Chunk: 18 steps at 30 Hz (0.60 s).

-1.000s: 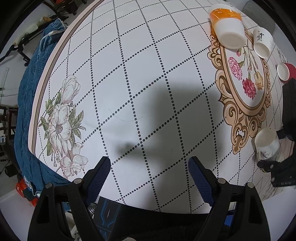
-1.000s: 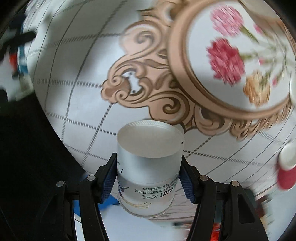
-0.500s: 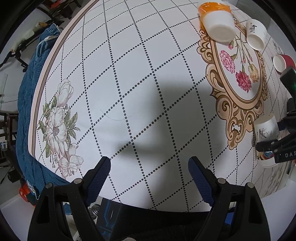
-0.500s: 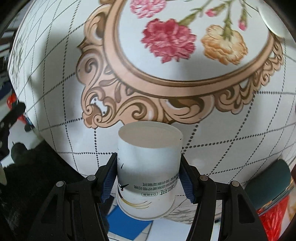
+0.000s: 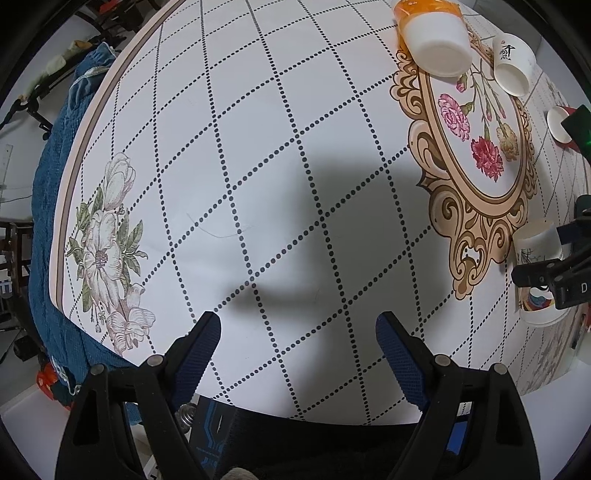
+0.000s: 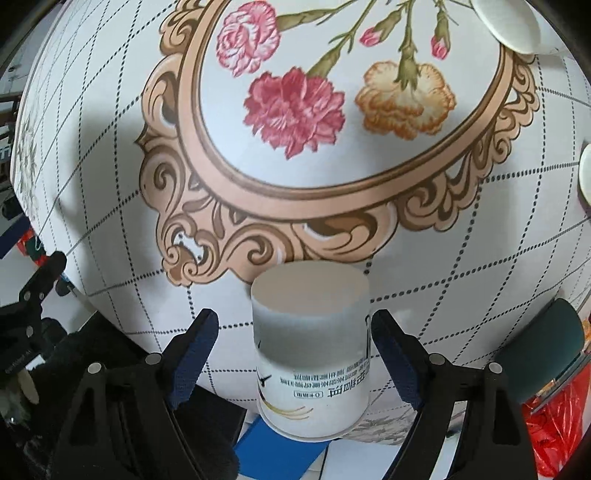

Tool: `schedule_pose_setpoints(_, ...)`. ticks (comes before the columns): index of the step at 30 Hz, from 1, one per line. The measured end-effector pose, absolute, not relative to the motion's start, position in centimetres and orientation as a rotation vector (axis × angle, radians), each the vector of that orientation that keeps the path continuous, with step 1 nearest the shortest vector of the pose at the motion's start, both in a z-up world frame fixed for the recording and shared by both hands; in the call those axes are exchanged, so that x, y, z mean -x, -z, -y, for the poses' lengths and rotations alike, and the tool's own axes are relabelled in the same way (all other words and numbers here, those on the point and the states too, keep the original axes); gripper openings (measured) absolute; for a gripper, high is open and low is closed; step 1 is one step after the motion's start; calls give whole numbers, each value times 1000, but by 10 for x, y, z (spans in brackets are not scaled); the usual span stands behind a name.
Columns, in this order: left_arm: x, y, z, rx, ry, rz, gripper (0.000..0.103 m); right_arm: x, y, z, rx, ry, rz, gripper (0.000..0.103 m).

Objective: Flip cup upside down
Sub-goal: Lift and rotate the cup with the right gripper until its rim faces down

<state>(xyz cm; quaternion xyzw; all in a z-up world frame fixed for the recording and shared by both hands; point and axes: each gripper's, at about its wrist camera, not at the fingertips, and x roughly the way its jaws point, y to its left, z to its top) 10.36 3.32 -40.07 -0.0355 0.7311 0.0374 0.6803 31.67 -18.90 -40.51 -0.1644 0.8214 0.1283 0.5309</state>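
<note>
A white paper cup [image 6: 312,354] with printed text stands upside down on the table near its front edge, base up. My right gripper [image 6: 295,350] is open, with a finger on each side of the cup and a gap to each. The cup also shows in the left wrist view [image 5: 539,273] at the far right, with the right gripper [image 5: 554,258] around it. My left gripper [image 5: 297,343] is open and empty above the patterned tablecloth [image 5: 258,166].
An orange-and-white cup [image 5: 434,33] and a white cup with a black mark [image 5: 511,62] lie on their sides at the far end. A red-rimmed cup [image 5: 559,125] lies at the right. A blue cloth [image 5: 48,221] hangs at the table's left edge.
My right gripper set the inverted cup down on the table and opened, letting go of it. My left gripper stayed open and hardly moved.
</note>
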Motion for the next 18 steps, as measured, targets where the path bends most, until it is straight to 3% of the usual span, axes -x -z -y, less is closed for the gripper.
schedule_pose_setpoints(1, -104, 401, -33, 81, -82, -1642, 100, -319, 405, 188, 402, -302, -1957, 87)
schedule_pose_setpoints(4, -103, 407, -36, 85, -77, -1644, 101, -325, 407, 190, 407, -294, -1954, 86)
schedule_pose_setpoints(13, -104, 411, -33, 79, -76, -1646, 101, -313, 417, 185, 393, -305, -1935, 62)
schedule_pose_setpoints(18, -105, 411, -29, 77, -76, -1645, 101, -303, 410, 182, 367, -311, -1899, 62)
